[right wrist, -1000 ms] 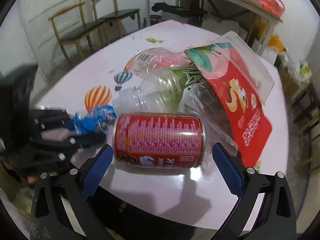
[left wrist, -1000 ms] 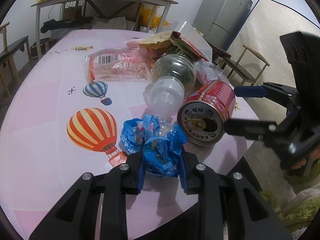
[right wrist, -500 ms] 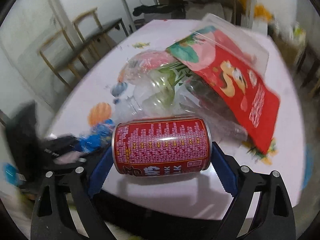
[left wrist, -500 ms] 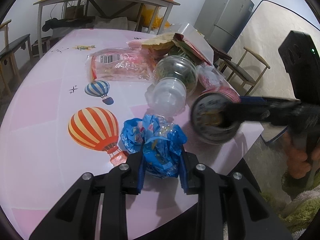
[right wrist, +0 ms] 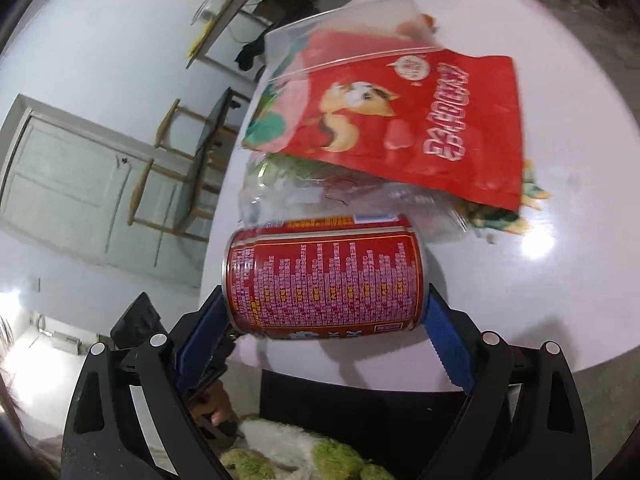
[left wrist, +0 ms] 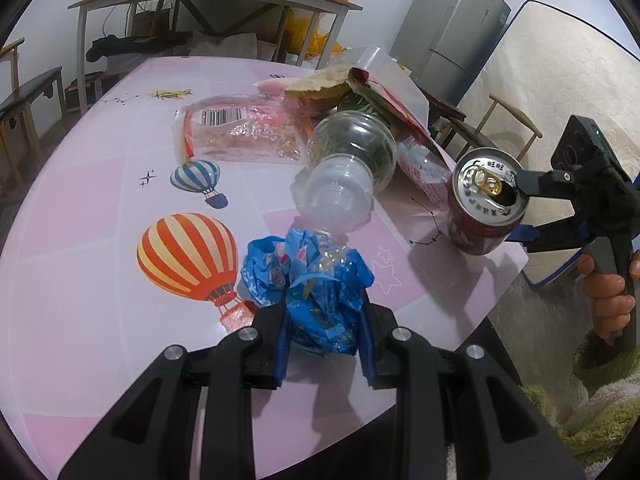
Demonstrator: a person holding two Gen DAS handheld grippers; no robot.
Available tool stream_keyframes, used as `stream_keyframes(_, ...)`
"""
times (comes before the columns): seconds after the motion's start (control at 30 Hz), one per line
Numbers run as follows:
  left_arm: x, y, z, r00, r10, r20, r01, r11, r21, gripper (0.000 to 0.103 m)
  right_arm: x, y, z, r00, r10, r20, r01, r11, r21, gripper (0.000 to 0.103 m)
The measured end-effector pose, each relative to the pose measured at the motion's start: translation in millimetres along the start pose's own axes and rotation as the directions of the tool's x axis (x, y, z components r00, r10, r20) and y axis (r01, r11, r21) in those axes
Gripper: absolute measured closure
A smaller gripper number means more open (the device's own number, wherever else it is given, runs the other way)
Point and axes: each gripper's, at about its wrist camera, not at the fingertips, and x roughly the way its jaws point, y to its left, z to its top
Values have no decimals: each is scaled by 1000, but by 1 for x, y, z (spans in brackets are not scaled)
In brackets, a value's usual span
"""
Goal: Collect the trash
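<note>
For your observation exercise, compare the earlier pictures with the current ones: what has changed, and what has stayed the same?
The right hand-held gripper closed end to end on the red can, which lay on its side, and tipped it upright near the table edge. The left hand-held gripper stayed clamped on the blue wrapper; the clear bottle did not move.

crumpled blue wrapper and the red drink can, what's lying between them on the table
Only bare pink tablecloth between the crumpled blue plastic wrapper and the red metal drink can, seen in the left wrist view.

One red can (right wrist: 324,280), one blue wrapper (left wrist: 316,300), one clear bottle (left wrist: 348,172), one red snack bag (right wrist: 404,120), one barcoded clear bag (left wrist: 236,132), two balloon pictures (left wrist: 188,256).
</note>
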Motion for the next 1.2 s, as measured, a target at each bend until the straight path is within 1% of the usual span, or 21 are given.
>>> stream_keyframes(0.13,0,0,0,1000,1,-1,-1,1000,-1,76,-5,-14,-4,1000,-29,-1,29,999,31,14)
stream_keyframes(0.37,-1,-2,0,1000,8,-5,-8,1000,-1,76,-20,-31,-15,1000,-30,5,30,997,76,14)
stream_keyframes(0.6,0,-4,1,1000,11,-9,-11,1000,1,76,-29,-39,-16,999,-30,18,28,996,89,13)
stream_keyframes(0.77,1,-7,0,1000,14,-13,-14,1000,4,76,-44,-47,-22,997,-67,39,63,993,95,12)
stream_keyframes(0.9,2,-7,0,1000,13,-16,-13,1000,7,76,-50,-51,-25,998,-55,43,50,993,106,12)
stream_keyframes(0.97,2,-7,0,1000,12,-17,-12,1000,9,76,-47,-48,-23,997,-74,39,70,993,93,12)
stream_keyframes(1.0,3,-8,0,1000,12,-17,-12,1000,9,76,-46,-45,-23,994,-102,36,99,992,73,12)
stream_keyframes(1.03,3,-8,0,1000,13,-17,-13,1000,8,76,-44,-39,-21,991,-128,35,126,990,57,12)
stream_keyframes(1.07,3,-8,0,1000,13,-17,-13,1000,8,76,-43,-34,-22,982,-184,35,183,983,26,10)
stream_keyframes(1.1,3,-8,0,1000,13,-17,-13,1000,8,76,-40,-27,-22,969,-246,36,246,969,-12,8)
stream_keyframes(1.13,3,-8,0,1000,12,-17,-12,1000,7,76,-36,-19,-22,947,-319,39,321,945,-57,8)
stream_keyframes(1.17,3,-8,0,1000,11,-17,-11,1000,7,76,-33,-14,-23,928,-369,44,371,924,-92,8)
stream_keyframes(1.2,3,-8,0,1000,11,-17,-11,1000,7,76,-30,-8,-24,899,-434,53,437,888,-143,8)
